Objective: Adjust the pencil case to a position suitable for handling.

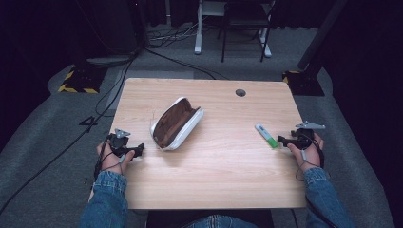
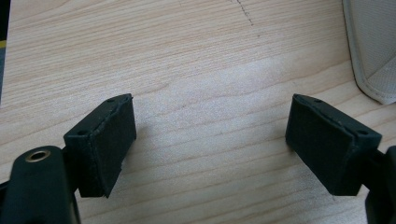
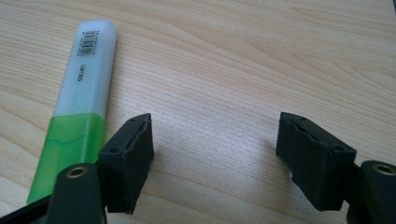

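The pencil case [image 1: 176, 123] lies open near the middle of the wooden table [image 1: 223, 175], its brown lining showing inside a pale, padded shell with a stitched rim. Bare, smooth wood grain stretches wide on every side of it. Left of the case, near the table's left edge, the left gripper [image 1: 140, 150] rests with its jaws spread apart and nothing between them; its own view catches the case's pale corner [image 2: 373, 51]. Well to the right of the case lies a highlighter [image 1: 266, 136], a flat plastic stick, white above green. The right gripper [image 1: 280, 140] sits just beside it, jaws parted and empty.
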`<control>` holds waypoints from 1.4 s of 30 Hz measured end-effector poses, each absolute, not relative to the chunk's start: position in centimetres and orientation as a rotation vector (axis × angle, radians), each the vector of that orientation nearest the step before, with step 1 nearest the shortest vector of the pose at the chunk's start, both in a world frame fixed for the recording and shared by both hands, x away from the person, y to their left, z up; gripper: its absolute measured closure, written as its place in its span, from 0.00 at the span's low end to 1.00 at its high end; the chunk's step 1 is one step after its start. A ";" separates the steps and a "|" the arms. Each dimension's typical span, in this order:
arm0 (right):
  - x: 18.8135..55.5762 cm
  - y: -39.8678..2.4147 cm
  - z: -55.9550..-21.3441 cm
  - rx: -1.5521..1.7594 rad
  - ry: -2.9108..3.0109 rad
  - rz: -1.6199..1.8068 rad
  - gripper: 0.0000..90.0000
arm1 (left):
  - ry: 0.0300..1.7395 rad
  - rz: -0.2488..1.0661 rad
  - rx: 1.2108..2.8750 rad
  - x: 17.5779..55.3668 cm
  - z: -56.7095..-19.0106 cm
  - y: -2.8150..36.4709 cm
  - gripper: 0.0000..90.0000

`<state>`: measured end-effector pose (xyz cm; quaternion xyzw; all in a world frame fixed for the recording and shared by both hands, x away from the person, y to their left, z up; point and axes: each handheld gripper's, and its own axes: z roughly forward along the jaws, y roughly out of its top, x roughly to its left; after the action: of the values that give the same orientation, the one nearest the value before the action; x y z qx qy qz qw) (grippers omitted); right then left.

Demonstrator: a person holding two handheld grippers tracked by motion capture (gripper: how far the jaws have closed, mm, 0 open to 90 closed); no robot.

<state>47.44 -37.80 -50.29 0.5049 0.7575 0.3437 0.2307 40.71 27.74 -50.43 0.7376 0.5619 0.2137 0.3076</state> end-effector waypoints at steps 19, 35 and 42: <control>47.3 -37.7 -50.3 1.390 2.087 0.945 0.31 | 1.443 0.594 1.888 40.4 -47.3 27.0 0.24; 47.2 -37.7 -50.3 1.387 2.090 0.945 0.31 | 1.335 0.625 1.822 39.5 -44.2 25.3 0.26; 47.2 -37.7 -50.3 1.384 2.092 0.946 0.31 | 1.287 0.639 1.799 39.2 -43.2 24.6 0.26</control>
<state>47.22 -37.73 -50.28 0.5026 0.7597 0.3436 0.2285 39.16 24.61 -43.16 0.7135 0.5106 0.2535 0.4073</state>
